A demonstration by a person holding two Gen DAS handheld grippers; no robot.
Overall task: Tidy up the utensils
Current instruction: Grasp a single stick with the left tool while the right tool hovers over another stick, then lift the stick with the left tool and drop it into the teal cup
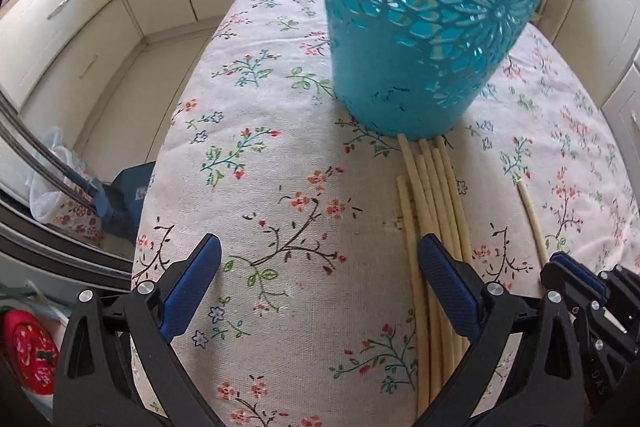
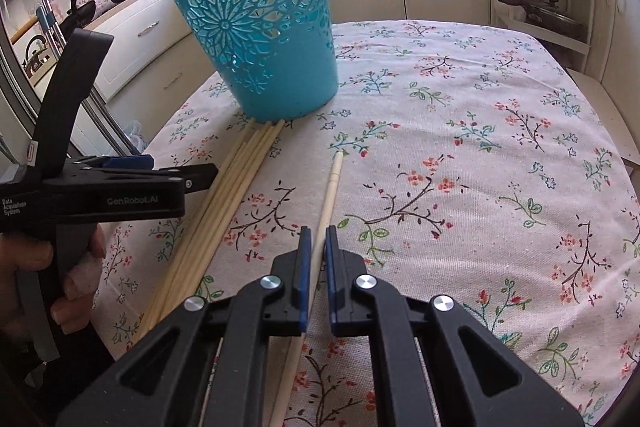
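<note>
Your right gripper [image 2: 315, 239] sat nearest the lens, its blue-padded jaws clenched on one pale, round wooden chopstick [image 2: 329, 195]. That stick ran straight out between the pads, its long axis in line with the fingers; its far tip pointed away from you over the flowered cloth-covered table [image 2: 480, 131], to the right of the teal plastic basket with flower cut-outs [image 2: 256, 39]. It lay well apart from the bundle, on the right of it.

Left of those jaws, the bundle of pale wooden chopsticks [image 2: 224, 195] lay flat on the cloth, side by side. Their long axes ran toward the basket's foot, the far tips touching or just short of its base; I cannot tell which.

Your left gripper [image 1: 320, 267] hung released, jaws wide, with only bare cloth between the pads. The bundle passed under its right finger [image 1: 448, 291], lengthwise along the direction the fingers pointed. The basket stood upright ahead of it. Your hand [image 2: 60, 267] gripped the left handle.
</note>
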